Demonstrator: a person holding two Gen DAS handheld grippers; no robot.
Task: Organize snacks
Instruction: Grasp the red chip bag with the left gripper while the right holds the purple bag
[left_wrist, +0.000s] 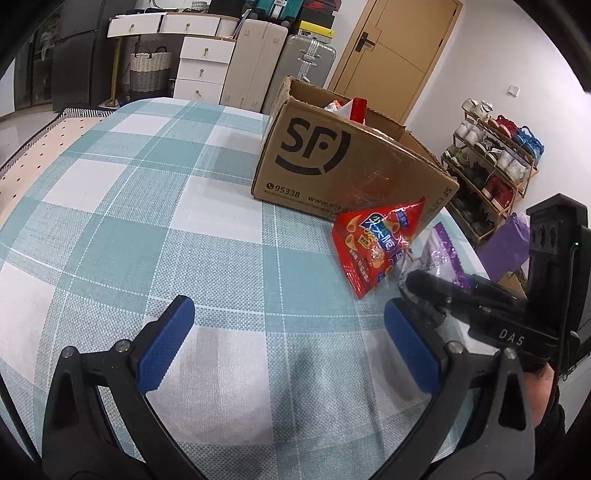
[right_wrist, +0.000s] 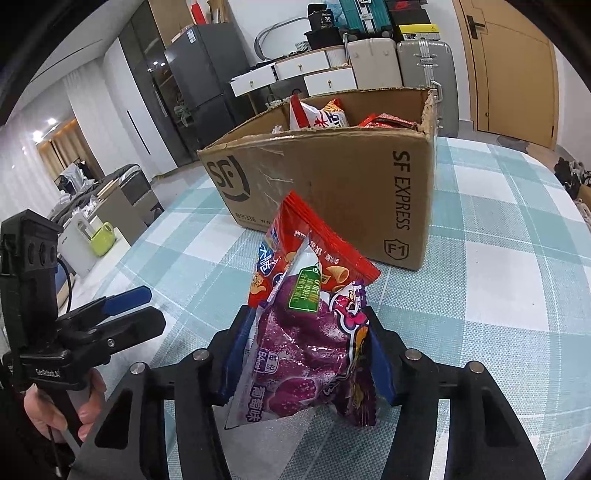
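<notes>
A brown SF cardboard box (left_wrist: 332, 166) stands open on the checked tablecloth, with several snack bags inside (right_wrist: 321, 114). A red snack bag (left_wrist: 376, 243) lies in front of the box. My right gripper (right_wrist: 306, 354) is shut on a purple snack bag (right_wrist: 306, 350), with the red bag (right_wrist: 325, 251) leaning just behind it. In the left wrist view the purple bag (left_wrist: 443, 254) shows at the right gripper's tips. My left gripper (left_wrist: 288, 339) is open and empty over the cloth, left of both bags.
The table (left_wrist: 147, 184) carries a teal and white checked cloth. A shoe rack (left_wrist: 491, 166) stands beyond the table's right side. Drawers and suitcases (left_wrist: 258, 62) line the far wall. A fridge (right_wrist: 207, 81) stands at the back left.
</notes>
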